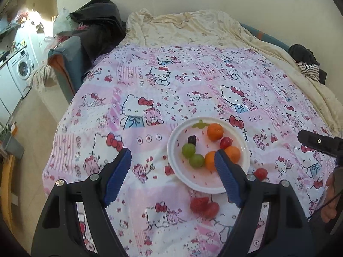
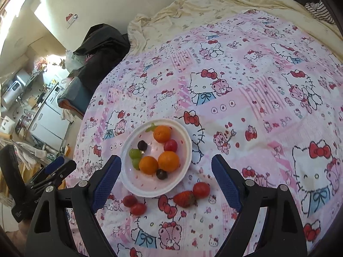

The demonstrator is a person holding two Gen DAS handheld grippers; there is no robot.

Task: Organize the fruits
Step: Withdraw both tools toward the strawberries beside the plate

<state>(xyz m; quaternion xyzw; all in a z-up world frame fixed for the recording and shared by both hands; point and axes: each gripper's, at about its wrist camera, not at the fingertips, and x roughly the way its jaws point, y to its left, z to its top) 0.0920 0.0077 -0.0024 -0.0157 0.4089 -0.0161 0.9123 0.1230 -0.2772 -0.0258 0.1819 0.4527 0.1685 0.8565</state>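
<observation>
A white plate (image 2: 128, 150) with a pink strawberry print sits on a bed covered by a pink cartoon-cat quilt (image 2: 246, 98); on the plate lie three oranges, one at the far side (image 2: 162, 134) and two touching each other nearer the camera (image 2: 148, 165) (image 2: 168, 161), two green grapes (image 2: 135, 153) at the left, a dark grape (image 2: 142, 145) near the middle, another dark grape (image 2: 161, 174) at the near edge, and a cherry tomato (image 2: 170, 145) between the far orange and the near pair; off the plate, on the quilt just in front of it, lie a strawberry (image 2: 184, 199) touching a red tomato (image 2: 201, 190), and further left a pair of small red fruits (image 2: 134, 204) touching each other; the right gripper (image 2: 165, 182) hangs above the near rim of the plate with its blue fingers (image 2: 226, 184) spread wide and nothing between them; the left gripper (image 1: 172, 180) hovers over the plate's left side, its fingers (image 1: 118, 177) likewise wide apart and empty; a rumpled cream sheet (image 1: 193, 27) lies at the far end of the bed, and a washing machine (image 1: 22, 68) stands off to the left.
</observation>
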